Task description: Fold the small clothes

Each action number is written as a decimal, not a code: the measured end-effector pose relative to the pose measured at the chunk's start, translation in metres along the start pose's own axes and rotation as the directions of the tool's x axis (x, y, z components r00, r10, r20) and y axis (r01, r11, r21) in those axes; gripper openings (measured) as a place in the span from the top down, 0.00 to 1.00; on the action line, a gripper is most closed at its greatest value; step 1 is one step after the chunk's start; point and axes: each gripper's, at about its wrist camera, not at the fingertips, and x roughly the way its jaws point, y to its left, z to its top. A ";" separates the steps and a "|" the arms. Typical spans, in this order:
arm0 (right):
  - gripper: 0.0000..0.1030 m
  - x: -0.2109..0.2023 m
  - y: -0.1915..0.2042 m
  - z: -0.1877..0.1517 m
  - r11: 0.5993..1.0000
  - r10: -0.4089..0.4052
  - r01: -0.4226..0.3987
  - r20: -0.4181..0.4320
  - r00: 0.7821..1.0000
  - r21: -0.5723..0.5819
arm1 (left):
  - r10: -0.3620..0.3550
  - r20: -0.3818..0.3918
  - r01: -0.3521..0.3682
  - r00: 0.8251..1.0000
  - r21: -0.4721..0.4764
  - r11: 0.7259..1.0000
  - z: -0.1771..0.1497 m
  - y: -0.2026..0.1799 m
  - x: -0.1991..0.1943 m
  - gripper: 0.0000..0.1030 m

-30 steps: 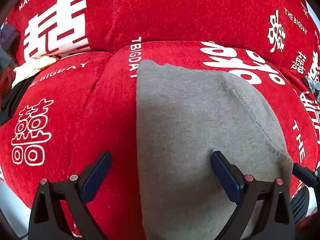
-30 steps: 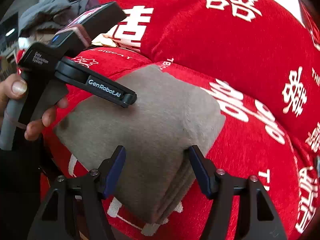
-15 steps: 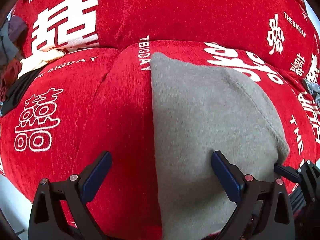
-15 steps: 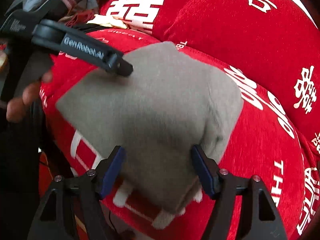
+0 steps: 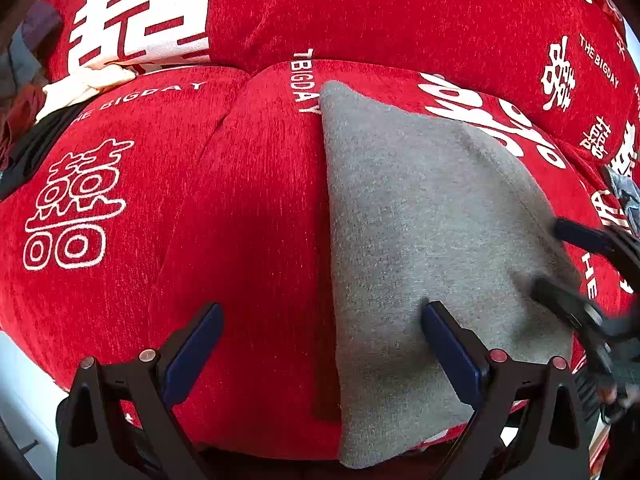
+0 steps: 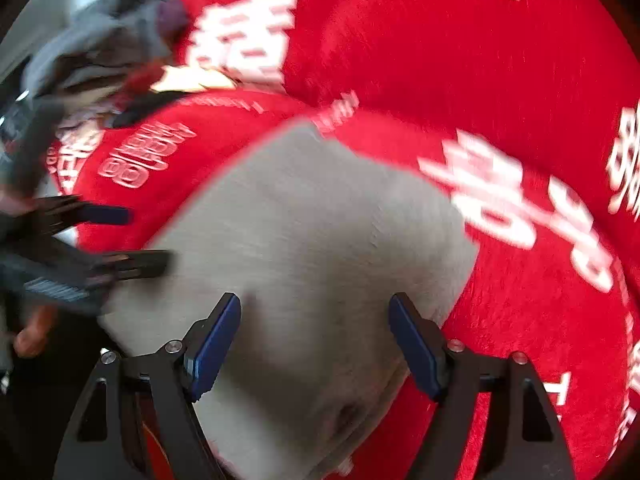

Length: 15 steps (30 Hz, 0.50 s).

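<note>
A folded grey garment [image 5: 424, 240] lies flat on the red sofa seat; it also shows in the blurred right wrist view [image 6: 320, 264]. My left gripper [image 5: 320, 344] is open, its right finger over the garment's left part and its left finger over bare red fabric. My right gripper [image 6: 316, 340] is open above the garment's near right part, holding nothing. The right gripper shows at the right edge of the left wrist view [image 5: 576, 272]. The left gripper shows at the left of the right wrist view [image 6: 116, 240].
The red sofa cover [image 5: 240, 240] has white characters and lettering. A backrest cushion [image 5: 360, 8] rises behind the seat. A pile of other clothes [image 6: 96, 56] lies at the sofa's far left end, also showing in the left wrist view [image 5: 36, 112].
Both grippers have shifted left over the garment. The right gripper has moved up over the garment's top and its view has blurred. Both stay open.
</note>
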 end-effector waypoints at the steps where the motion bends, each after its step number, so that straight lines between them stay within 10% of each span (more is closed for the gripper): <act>1: 0.22 0.009 -0.007 -0.001 1.000 0.003 -0.003 -0.016 1.000 0.022 | 0.004 0.001 -0.004 1.000 0.007 1.000 -0.001 -0.001 0.000 0.01; 15: 0.20 0.002 -0.014 0.000 0.976 -0.133 0.143 -0.072 0.989 0.163 | 0.043 -0.014 -0.042 0.999 0.056 0.998 0.037 -0.035 0.019 0.01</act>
